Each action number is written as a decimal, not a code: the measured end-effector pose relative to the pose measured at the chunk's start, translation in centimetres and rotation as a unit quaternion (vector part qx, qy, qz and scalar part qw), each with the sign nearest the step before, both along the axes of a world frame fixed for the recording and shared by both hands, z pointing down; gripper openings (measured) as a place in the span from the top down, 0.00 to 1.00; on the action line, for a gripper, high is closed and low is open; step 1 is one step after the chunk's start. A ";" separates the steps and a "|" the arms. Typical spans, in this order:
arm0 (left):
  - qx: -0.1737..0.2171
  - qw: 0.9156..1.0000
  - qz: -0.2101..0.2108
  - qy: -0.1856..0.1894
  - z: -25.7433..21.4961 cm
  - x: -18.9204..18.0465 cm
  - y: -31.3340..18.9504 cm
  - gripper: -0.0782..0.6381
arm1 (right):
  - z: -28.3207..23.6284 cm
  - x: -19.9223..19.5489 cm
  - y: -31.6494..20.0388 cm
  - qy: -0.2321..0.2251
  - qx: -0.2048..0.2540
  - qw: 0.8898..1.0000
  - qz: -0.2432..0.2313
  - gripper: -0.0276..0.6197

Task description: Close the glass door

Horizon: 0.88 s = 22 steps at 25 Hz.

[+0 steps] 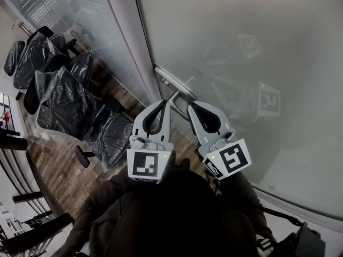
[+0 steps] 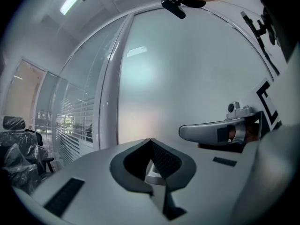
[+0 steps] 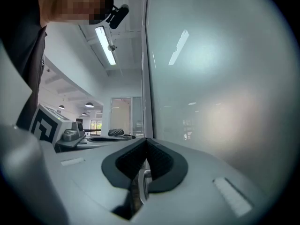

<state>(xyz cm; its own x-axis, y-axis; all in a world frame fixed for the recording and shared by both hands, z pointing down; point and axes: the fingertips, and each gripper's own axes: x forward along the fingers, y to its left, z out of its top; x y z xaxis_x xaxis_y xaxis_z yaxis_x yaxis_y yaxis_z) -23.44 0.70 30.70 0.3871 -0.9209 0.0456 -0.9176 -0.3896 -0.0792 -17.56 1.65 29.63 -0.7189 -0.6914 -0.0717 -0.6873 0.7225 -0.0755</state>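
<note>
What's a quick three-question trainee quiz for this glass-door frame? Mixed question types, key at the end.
1. In the head view, what fitting on the glass door lies just ahead of the tips of the left gripper and the right gripper?
2. True or false: the left gripper is clamped on that fitting.
3. What stands to the left of the door? A) plastic-wrapped chairs B) cartons C) a trolley

Key: 1. The door handle. 2. False: each gripper's jaws are together with nothing between them. 3. A.
</note>
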 end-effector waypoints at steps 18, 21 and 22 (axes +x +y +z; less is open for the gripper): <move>-0.015 1.000 0.021 -0.011 1.0 0.9 -0.2 0.90 | 0.8 -0.2 0.4 0.011 -0.001 1.000 0.000 0.96; -0.012 1.000 0.020 -0.011 0.6 0.7 -0.5 0.90 | 0.2 -0.1 0.1 0.007 -0.001 1.000 0.002 0.96; -0.009 1.000 0.019 -0.007 0.5 0.7 -0.6 0.90 | 0.3 -0.2 0.0 0.006 -0.001 1.000 0.002 0.96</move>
<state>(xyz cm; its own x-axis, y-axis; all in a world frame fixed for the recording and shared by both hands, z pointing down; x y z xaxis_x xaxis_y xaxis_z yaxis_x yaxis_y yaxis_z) -22.78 0.08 31.18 0.4202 -0.9049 0.0680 -0.9014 -0.4249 -0.0834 -17.76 1.60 29.89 -0.7176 -0.6938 -0.0611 -0.6905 0.7201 -0.0682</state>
